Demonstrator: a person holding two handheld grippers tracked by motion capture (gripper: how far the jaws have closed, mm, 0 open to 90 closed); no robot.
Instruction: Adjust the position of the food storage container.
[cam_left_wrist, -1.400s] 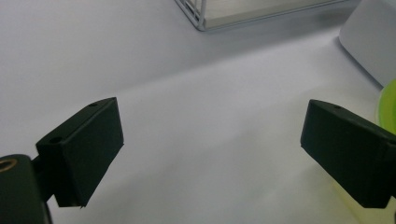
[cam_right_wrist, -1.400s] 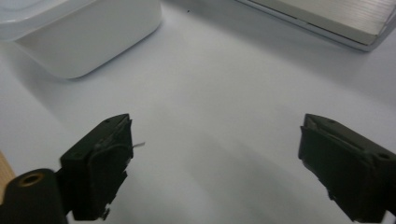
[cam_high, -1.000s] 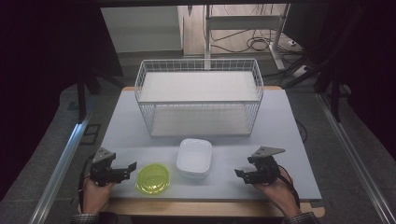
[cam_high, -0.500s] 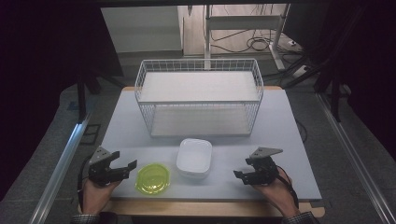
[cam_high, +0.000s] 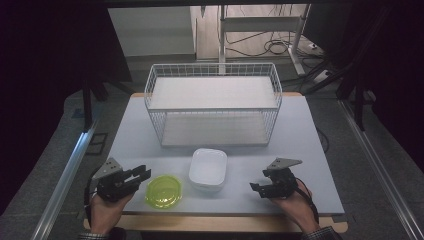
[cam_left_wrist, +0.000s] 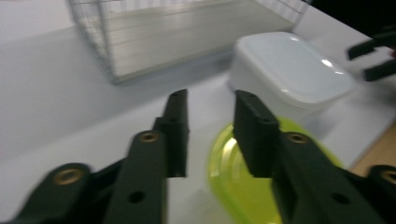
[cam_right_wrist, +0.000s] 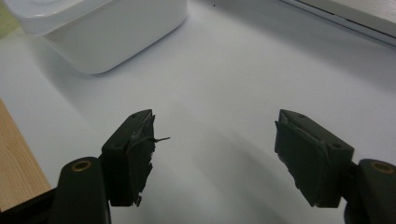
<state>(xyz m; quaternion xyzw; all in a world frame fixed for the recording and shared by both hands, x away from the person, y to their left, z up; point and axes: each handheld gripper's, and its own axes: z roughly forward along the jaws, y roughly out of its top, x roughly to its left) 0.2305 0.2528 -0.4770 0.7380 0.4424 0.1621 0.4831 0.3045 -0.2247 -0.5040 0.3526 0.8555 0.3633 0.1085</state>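
A yellow-green round lid (cam_high: 163, 190) lies flat near the table's front edge, and in the left gripper view the lid (cam_left_wrist: 243, 186) sits just beyond the jaws. Right of it stands a white lidded container (cam_high: 208, 167), whose lid (cam_left_wrist: 294, 65) is rounded and whose side (cam_right_wrist: 102, 32) shows in the right gripper view. My left gripper (cam_high: 142, 174) hovers just left of the lid. Its jaws (cam_left_wrist: 210, 100) have just been closing to a narrow gap with nothing between them. My right gripper (cam_high: 257, 187) rests open at the front right, jaws (cam_right_wrist: 215, 121) wide over bare table.
A white wire basket (cam_high: 213, 102) stands across the back half of the grey table (cam_high: 300, 140); its mesh wall (cam_left_wrist: 154, 37) is ahead of the left gripper. A wooden edge (cam_right_wrist: 18, 158) borders the table front. Dark floor and rails surround it.
The left gripper has lifted slightly and its jaws have narrowed from wide to a small gap. The right gripper, lid and container have stayed put.
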